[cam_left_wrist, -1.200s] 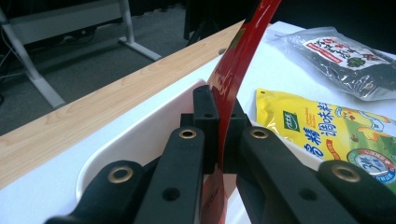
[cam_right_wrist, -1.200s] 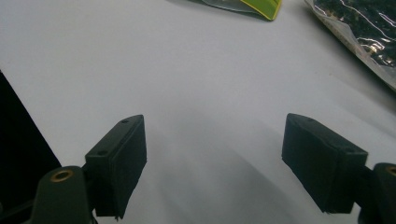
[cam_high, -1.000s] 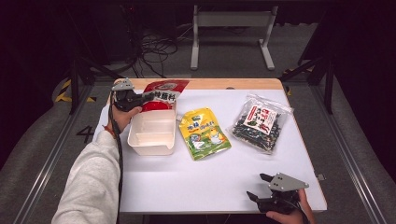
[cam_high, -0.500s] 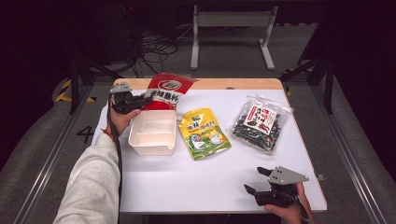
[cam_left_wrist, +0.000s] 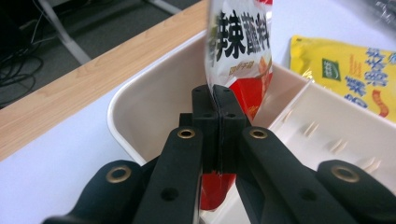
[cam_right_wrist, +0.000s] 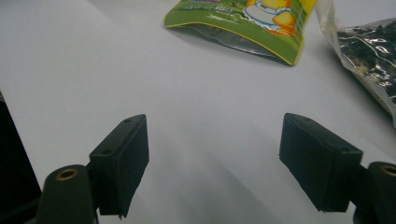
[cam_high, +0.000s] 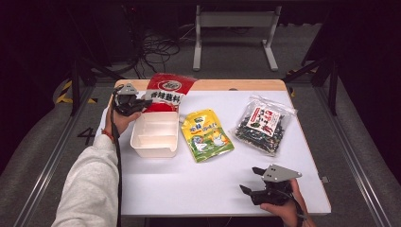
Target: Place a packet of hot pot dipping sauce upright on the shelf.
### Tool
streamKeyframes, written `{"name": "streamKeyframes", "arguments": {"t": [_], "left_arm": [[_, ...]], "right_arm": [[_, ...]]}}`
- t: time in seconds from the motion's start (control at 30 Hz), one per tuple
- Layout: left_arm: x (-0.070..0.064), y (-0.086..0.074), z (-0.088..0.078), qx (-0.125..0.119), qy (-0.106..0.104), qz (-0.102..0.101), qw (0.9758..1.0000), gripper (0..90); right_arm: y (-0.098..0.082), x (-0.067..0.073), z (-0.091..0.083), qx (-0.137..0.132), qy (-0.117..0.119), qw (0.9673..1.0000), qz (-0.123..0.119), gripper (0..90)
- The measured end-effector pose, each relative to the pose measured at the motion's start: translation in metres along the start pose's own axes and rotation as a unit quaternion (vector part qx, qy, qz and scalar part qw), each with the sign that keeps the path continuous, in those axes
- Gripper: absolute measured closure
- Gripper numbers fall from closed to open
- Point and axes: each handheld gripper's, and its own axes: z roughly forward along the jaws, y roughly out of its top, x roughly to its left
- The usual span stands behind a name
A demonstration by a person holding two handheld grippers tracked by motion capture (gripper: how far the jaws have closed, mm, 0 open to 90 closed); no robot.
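The left gripper (cam_high: 137, 105) pinches the red packet (cam_left_wrist: 239, 51) (upright) over the white tray (cam_high: 154, 135), at ten o'clock; the right gripper (cam_high: 250, 182), jaws spread, hovers at five o'clock.

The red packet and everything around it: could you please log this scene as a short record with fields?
left gripper: shut on red packet, over the tray
tray: white, divided, nothing lying in it
right gripper: open, holding nothing, near table's front edge
yellow pouch: flat, right of tray
dark bag: clear, right of pouch
table: white top
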Motion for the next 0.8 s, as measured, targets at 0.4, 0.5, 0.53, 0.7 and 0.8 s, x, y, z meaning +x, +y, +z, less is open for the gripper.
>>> {"name": "streamKeyframes", "arguments": {"t": [0.4,0.5,0.53,0.7,0.8], "left_arm": [[0.000,0.009,0.012,0.079,0.020,0.042,0.9958,89.0],[0.001,0.008,0.012,0.077,0.014,0.037,0.9963,88.9],[0.002,0.007,0.011,0.074,0.015,0.033,0.9966,88.8],[0.004,0.004,0.005,0.036,0.007,0.003,0.9993,81.1],[0.002,0.005,-0.001,0.018,0.016,-0.011,0.9996,69.6]], "right_arm": [[0.007,0.005,0.010,0.008,0.014,0.9998,-0.013,23.8],[0.007,0.004,0.009,0.008,0.014,0.9998,-0.013,23.8],[0.007,0.003,0.008,0.007,0.014,0.9998,-0.010,23.8],[0.006,0.001,0.006,0.007,0.005,0.9999,-0.006,24.2],[0.005,-0.002,0.004,0.006,-0.003,1.0000,-0.002,28.2]]}}
